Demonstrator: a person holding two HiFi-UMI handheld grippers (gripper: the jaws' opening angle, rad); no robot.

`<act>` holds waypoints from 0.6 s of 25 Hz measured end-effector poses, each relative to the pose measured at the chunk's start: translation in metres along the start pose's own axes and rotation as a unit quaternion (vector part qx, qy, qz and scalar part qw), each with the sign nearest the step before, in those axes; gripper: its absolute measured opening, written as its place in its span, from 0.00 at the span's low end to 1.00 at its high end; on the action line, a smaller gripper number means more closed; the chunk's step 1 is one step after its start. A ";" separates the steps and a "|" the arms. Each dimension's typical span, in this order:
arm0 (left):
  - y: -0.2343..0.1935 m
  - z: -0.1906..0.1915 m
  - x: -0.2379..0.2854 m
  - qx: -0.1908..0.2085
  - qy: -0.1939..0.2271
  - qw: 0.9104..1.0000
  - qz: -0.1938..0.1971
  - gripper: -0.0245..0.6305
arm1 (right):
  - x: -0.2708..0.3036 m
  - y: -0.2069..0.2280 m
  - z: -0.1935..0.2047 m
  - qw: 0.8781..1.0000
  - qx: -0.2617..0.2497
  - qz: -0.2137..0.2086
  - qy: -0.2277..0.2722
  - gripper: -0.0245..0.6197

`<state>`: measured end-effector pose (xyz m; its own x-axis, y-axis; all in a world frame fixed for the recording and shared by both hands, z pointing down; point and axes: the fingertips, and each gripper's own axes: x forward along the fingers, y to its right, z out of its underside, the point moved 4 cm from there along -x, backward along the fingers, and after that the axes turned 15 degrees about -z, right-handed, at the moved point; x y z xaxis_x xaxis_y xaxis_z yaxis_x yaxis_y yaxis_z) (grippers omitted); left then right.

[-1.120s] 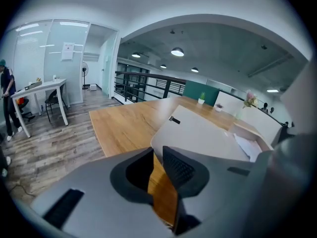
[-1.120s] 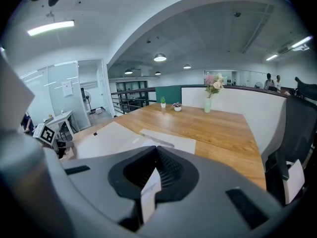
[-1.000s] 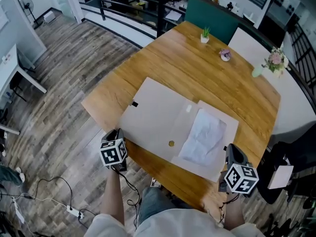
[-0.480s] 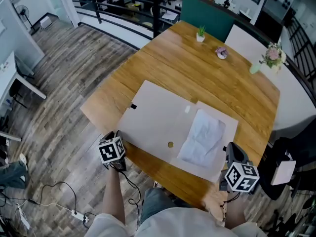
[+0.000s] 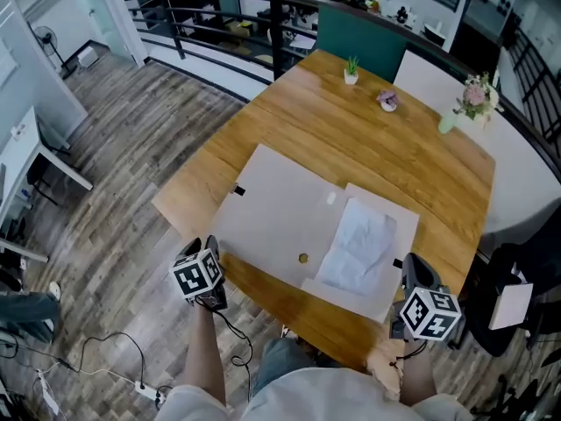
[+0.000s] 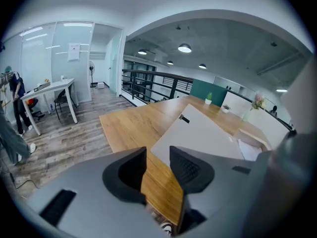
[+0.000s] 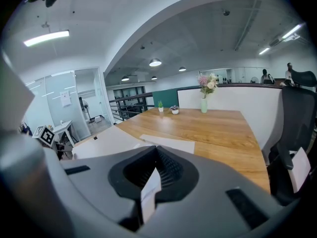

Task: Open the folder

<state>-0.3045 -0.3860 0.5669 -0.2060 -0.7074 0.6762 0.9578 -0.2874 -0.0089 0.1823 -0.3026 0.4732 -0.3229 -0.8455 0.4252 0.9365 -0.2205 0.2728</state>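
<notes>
Folder (image 5: 280,209) lies spread open on the wooden tabletop (image 5: 368,139) in the head view, its wide cover flap laid out to the left, a crumpled white sheet (image 5: 361,242) on its right half and a small round button (image 5: 303,258) near its near edge. The left gripper (image 5: 210,249) hangs just beside the folder's near left corner, over the tabletop's edge; the right gripper (image 5: 405,268) sits at the folder's near right corner. In the left gripper view the fingers (image 6: 190,170) stand apart, having just been opening, and nothing is between them: only bare wood shows through the gap, with the folder's cover just beyond and to the right. In the right gripper view the fingers (image 7: 168,170) are pressed together on a thin pale edge of the folder, which sticks up between them, while the rest of the folder stretches away to the left and a vase of flowers (image 7: 204,95) stands well beyond the folder.
</notes>
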 end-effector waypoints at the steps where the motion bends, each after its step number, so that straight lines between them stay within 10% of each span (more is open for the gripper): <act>1: -0.002 -0.002 -0.006 -0.003 0.006 1.000 -0.006 0.27 | -0.003 0.001 -0.001 1.000 0.001 -0.001 0.004 0.04; 6: 0.003 -0.021 -0.055 0.008 0.062 0.998 -0.013 0.28 | -0.018 0.004 -0.009 1.000 -0.004 -0.002 0.029 0.04; 15: 0.098 -0.068 -0.170 0.047 0.204 0.974 0.088 0.22 | -0.060 0.017 -0.024 0.997 -0.034 0.008 0.075 0.04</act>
<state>-0.1896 -0.3378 0.4017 -0.0812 -0.9438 0.3204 0.9957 -0.0914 -0.0169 0.2207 -0.2670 0.4312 -0.2894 -0.9113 0.2930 0.9498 -0.2355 0.2057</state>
